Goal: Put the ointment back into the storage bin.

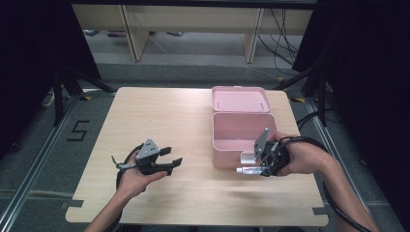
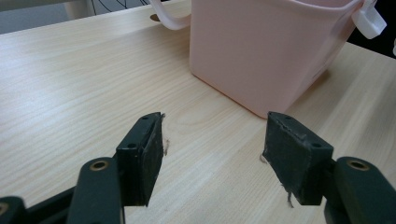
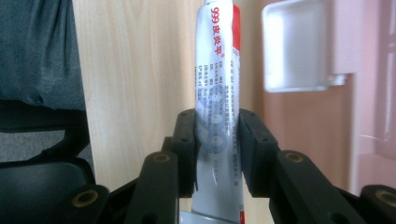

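Right gripper was clamped on the white ointment tube, its pads pinching the tube near the crimped tail end, so the tube's long axis ran straight out along the gripper's own line. In the high view the tube lay level and pointed leftward from my right hand, held just in front of the near wall of the open pink box, whose lid was folded back on the far side. The white latch tab on the box front sat just beside the tube. The box opening therefore lay beyond and above the tube, on the far side of that wall. I judged the next move needed the tube carried over the near rim before any release. Left gripper stood spread wide with nothing between its pads, resting low over the counter, well left of the box; the right was clearly the nearer.
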